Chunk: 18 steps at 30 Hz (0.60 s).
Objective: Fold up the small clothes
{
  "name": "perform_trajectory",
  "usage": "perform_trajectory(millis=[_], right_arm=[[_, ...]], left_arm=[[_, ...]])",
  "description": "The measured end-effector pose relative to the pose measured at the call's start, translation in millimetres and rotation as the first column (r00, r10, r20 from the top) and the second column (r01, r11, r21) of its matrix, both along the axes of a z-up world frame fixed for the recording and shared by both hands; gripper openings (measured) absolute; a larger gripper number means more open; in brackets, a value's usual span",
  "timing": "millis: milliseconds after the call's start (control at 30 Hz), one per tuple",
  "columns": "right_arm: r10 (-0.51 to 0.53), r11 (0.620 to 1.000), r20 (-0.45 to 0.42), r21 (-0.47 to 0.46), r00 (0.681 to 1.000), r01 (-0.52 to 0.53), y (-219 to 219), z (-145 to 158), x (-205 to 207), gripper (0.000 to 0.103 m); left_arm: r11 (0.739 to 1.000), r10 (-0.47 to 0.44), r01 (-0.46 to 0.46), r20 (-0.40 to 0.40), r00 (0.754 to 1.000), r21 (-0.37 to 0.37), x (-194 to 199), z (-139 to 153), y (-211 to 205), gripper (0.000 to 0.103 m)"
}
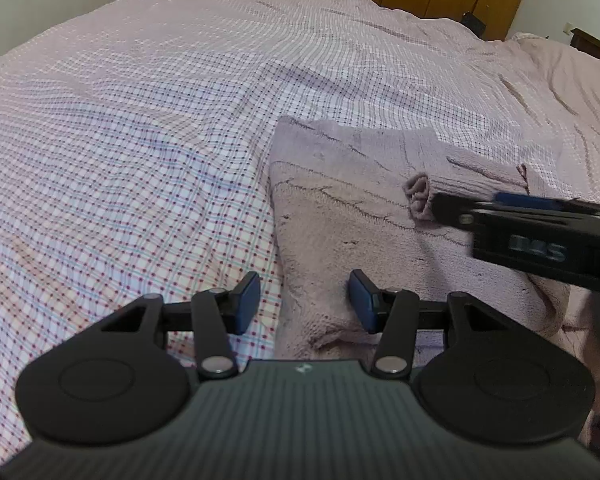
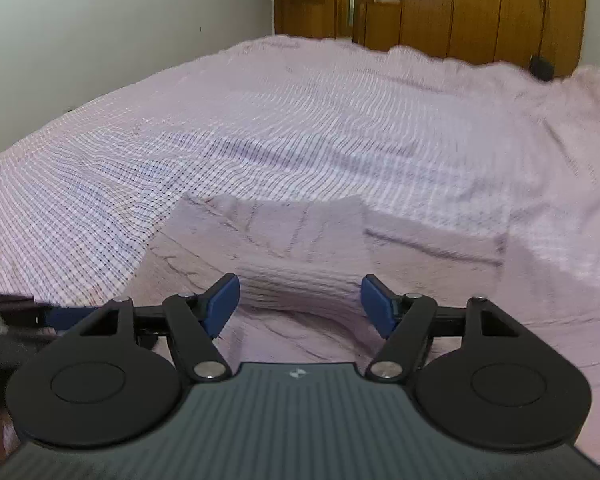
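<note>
The pink knit garment [image 1: 340,216] lies flat on the bed [image 1: 140,120], right of centre in the left wrist view, on a checked sheet. Its near hem runs under the camera housing and is cut off; its right portion is covered by the right claw [image 1: 436,204] crossing in from the frame edge.

Left claw [image 1: 304,304]: blue pads spread wide, nothing between them. One pad sits over the sheet, the other over the garment's left edge; contact with the cloth cannot be judged.

Right claw [image 2: 300,304]: in its own view the pads stand well apart over a raised ridge of knit fabric, gripping nothing. In the left wrist view its tip appears against a small bunched fold of the garment [image 1: 418,196], but motion blur hides whether it touches.

The right wrist view is blurred overall. The left claw [image 2: 60,316] shows only as a dark sliver at its left margin.

A wooden wardrobe [image 2: 480,8] stands beyond the bed.
</note>
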State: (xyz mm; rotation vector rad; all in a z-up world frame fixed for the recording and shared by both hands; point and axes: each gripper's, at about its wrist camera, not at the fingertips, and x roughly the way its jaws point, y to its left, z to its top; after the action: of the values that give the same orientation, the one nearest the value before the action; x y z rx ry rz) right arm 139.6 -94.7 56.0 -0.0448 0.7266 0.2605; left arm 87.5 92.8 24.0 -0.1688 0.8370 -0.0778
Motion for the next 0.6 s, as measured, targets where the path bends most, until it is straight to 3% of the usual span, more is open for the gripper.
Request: perform_trajectory(millis=[133,200,267,600], right_arm=[[-0.006,1.000,-0.053,-0.017,0.999,0.005,9,-18,16,0.070],[-0.017,0.999,-0.025,-0.051,1.000,0.016,12,-22,15,0.047],[-0.033,0.998,-0.009,-0.055,0.999,0.032,8,-20,14,0.007],[-0.135,0.990,0.158,0.052,0.978,0.128,-58,40,-22,0.004]], left_arm=[[1.000,0.001,-0.001,-0.001,1.000,0.003,0,0,0,0.051],[1.000,-0.002,0.002,0.001,1.000,0.005,0,1,0,0.051],[1.000,-0.009,0.009,0.004,1.000,0.017,0,0,-1,0.051],[1.000,-0.013,0.012,0.007,1.000,0.020,-1,0,0,0.051]])
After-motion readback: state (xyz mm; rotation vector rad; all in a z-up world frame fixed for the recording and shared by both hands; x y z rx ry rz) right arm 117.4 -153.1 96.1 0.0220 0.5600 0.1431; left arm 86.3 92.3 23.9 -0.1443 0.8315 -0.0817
